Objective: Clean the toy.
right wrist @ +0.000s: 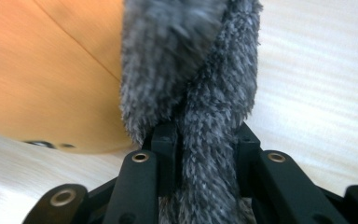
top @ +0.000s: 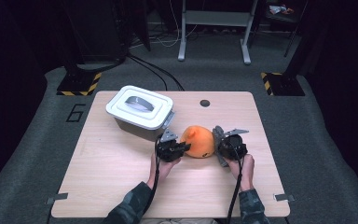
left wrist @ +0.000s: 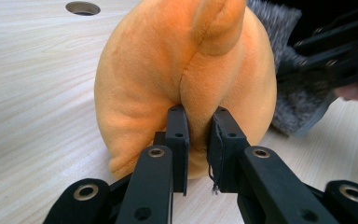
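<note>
1. A round orange plush toy [top: 199,141] with a grey fuzzy part [top: 217,135] on its side lies on the light wooden table [top: 121,186], a little toward 3 o'clock of the table's middle.
2. The left gripper [top: 185,146] sits at the toy's 9 o'clock side. In the left gripper view its jaws are pressed on a fold of the orange plush [left wrist: 186,79] at the seam, with the fabric pinched between the pads.
3. The right gripper [top: 220,145] is at the toy's 3 o'clock side. In the right gripper view its jaws are drawn in around the grey fuzzy fabric [right wrist: 200,93], which runs up between them; the orange body [right wrist: 42,74] lies toward 10 o'clock.
4. A white lidded plastic box [top: 140,111] with a grey handle recess stands at about 10 o'clock from the toy, near it but apart.
5. A small round hole [top: 205,103] in the tabletop lies at 12 o'clock from the toy.
6. The person's hands hold both grippers from the 6 o'clock edge, with dark patterned sleeves.
</note>
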`<action>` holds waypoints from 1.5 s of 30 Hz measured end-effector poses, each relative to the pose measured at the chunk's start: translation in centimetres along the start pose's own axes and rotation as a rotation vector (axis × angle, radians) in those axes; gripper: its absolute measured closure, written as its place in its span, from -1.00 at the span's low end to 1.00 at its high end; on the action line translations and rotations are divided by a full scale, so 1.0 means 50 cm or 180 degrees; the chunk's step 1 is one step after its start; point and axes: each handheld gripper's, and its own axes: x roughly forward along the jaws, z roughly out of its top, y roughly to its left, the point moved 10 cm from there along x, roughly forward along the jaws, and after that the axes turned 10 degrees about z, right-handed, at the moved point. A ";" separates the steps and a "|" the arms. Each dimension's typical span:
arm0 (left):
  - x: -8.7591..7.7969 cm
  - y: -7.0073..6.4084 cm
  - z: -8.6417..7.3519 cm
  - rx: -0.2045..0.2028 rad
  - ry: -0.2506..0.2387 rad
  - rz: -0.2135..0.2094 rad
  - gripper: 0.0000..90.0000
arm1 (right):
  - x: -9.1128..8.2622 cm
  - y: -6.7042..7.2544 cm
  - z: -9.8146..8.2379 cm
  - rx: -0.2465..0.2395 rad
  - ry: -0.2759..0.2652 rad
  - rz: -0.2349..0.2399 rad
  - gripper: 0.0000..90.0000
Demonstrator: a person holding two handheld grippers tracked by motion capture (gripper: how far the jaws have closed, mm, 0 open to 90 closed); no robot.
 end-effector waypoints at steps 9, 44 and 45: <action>-0.001 0.006 0.000 -0.0007 -0.0008 0.0023 0.75 | 0.006 -0.013 -0.011 0.0012 0.0105 -0.0028 0.54; -0.015 0.041 -0.011 -0.0129 0.0047 0.0025 -0.03 | -0.032 0.069 0.091 -0.0279 -0.0242 0.0153 0.58; -0.015 0.046 -0.016 -0.0146 0.0070 0.0021 -0.05 | -0.032 0.068 0.090 -0.0277 -0.0246 0.0147 0.59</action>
